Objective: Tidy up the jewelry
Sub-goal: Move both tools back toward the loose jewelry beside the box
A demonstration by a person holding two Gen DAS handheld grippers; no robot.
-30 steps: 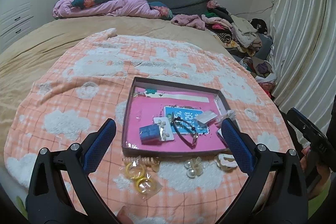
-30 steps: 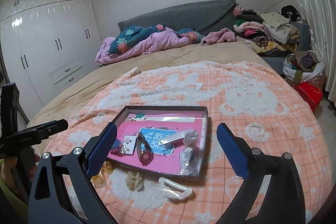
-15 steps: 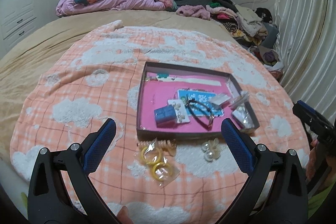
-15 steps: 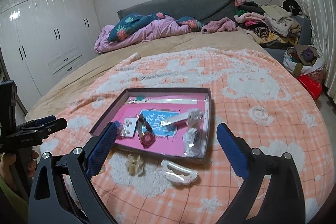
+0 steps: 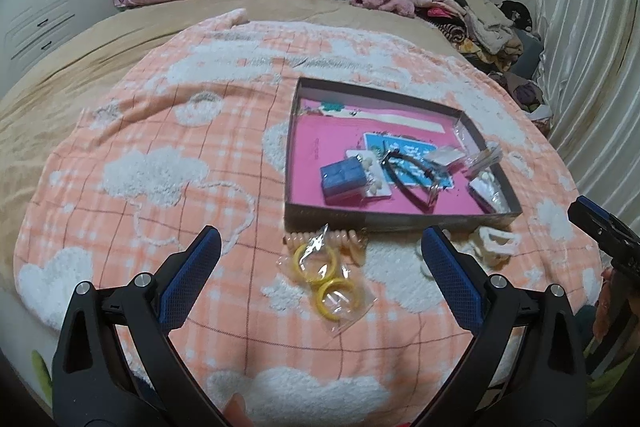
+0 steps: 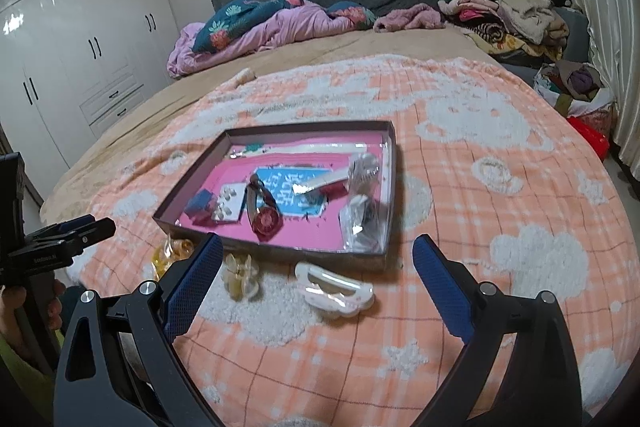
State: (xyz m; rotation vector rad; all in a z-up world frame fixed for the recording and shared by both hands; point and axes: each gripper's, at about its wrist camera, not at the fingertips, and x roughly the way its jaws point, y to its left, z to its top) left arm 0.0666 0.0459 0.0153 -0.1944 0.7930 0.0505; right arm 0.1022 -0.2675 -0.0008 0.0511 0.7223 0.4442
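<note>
A flat box (image 5: 400,219) with a pink floor is sitting on a peach blanket (image 5: 160,155) with white clouds, spread over a bed. The box is longer side to side than front to back. In the left wrist view its near wall is running across, and the far left corner is pointing toward the pillows.

Inside the box, a small blue box (image 5: 343,179) is lying near the left side, touching a white card of earrings (image 5: 374,177). A dark bracelet (image 5: 412,173) is lying on a blue card, its long loop running from the far left to the near right. Clear bags (image 6: 362,223) are leaning at the right wall.

Just outside the near wall, a clear bag with two yellow rings (image 5: 330,281) is lying on the blanket, its long way slanting from far left to near right. A white hair clip (image 6: 334,289) is lying just beside the box's near right corner, stretched side to side. A pale clear clip (image 6: 239,273) is sitting near it.

The left gripper (image 5: 318,265) is hanging over the yellow rings with its fingers spread wide, holding nothing. The right gripper (image 6: 318,269) is hanging over the white hair clip, also spread wide and holding nothing.
</note>
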